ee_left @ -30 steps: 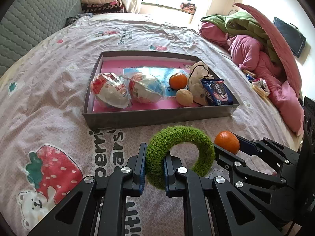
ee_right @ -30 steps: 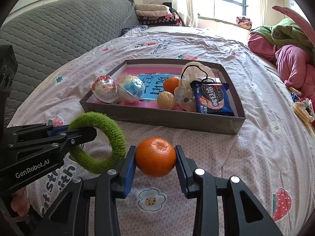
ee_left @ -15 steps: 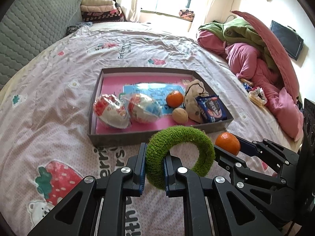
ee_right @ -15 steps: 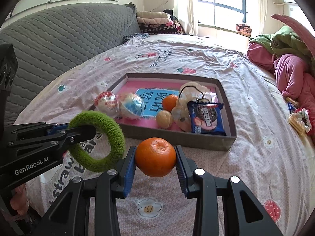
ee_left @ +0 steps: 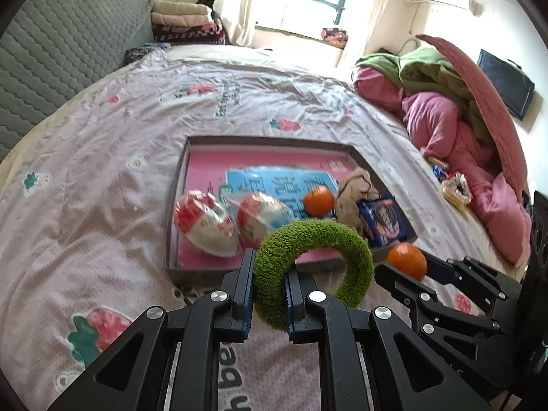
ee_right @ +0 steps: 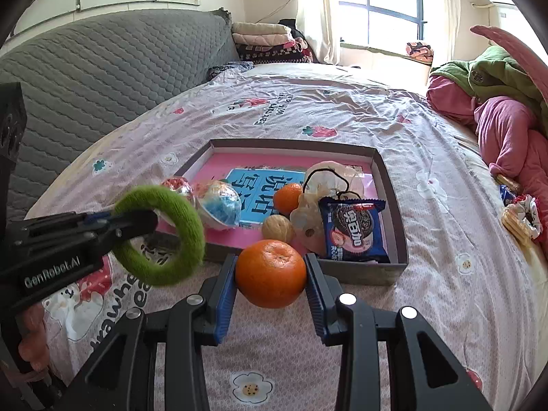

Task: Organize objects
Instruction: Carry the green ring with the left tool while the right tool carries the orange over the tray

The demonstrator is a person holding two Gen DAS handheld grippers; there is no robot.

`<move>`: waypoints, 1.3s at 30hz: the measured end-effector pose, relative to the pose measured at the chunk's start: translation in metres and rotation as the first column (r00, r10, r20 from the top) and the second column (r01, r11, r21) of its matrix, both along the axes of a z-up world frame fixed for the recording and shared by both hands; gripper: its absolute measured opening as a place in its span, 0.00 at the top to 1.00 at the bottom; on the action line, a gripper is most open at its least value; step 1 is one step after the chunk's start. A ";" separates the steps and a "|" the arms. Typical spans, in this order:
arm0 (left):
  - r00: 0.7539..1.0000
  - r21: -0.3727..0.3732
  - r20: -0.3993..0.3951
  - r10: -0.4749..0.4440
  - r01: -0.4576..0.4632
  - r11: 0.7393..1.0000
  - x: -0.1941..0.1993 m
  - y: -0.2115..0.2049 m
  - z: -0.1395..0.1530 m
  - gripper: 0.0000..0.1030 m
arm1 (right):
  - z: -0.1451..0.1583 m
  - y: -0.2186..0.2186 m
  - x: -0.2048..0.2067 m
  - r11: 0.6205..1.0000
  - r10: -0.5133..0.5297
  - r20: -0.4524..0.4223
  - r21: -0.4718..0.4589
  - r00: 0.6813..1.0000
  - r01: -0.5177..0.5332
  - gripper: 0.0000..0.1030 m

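Observation:
My left gripper [ee_left: 269, 274] is shut on a fuzzy green ring [ee_left: 352, 257], held in the air before the near wall of a grey tray [ee_left: 191, 270]. The ring also shows in the right wrist view [ee_right: 185, 226]. My right gripper [ee_right: 270, 270] is shut on an orange [ee_right: 270, 272], also raised near the tray's front edge [ee_right: 359, 272]; that orange shows in the left wrist view [ee_left: 407, 260]. The pink-lined tray holds two foil-wrapped eggs [ee_right: 219, 205], another orange [ee_right: 287, 197], a walnut [ee_right: 277, 227], a cloth pouch [ee_right: 322, 185] and a blue cookie packet [ee_right: 352, 229].
The tray lies on a pink patterned bedspread [ee_left: 102, 171]. A grey quilted headboard [ee_right: 102, 72] is at the left. Pink and green bedding [ee_left: 445, 109] is piled at the right, with small snacks [ee_right: 520, 219] beside it. Folded blankets [ee_right: 267, 41] are stacked by the window.
Both grippers have risen and drawn back with their loads, so the tray looks smaller and farther. Both grips are unchanged.

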State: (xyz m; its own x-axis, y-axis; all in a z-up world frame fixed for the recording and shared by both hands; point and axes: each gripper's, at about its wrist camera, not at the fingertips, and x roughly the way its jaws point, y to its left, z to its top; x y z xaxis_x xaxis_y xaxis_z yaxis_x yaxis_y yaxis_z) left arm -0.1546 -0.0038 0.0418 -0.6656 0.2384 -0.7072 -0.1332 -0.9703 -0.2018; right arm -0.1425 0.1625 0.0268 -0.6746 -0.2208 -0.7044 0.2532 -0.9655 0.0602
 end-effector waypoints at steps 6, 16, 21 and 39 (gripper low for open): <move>0.999 0.012 -0.020 0.031 -0.031 0.999 -0.008 -0.008 0.008 0.86 | 0.005 0.003 -0.003 1.000 -0.012 -0.024 -0.019 1.000 0.011 0.63; 0.997 0.004 -0.067 0.046 -0.046 0.999 -0.022 -0.010 0.018 0.86 | 0.013 0.001 -0.015 0.999 -0.019 -0.054 -0.033 0.998 0.017 0.63; 0.995 0.018 -0.071 0.064 -0.062 0.998 -0.032 -0.014 0.015 0.86 | 0.011 0.000 -0.023 0.999 -0.019 -0.054 -0.034 0.998 0.018 0.63; 0.993 -0.035 -0.109 0.042 -0.046 0.998 -0.051 -0.002 -0.003 0.86 | -0.002 0.000 -0.046 0.999 -0.017 -0.038 -0.043 0.999 0.015 0.63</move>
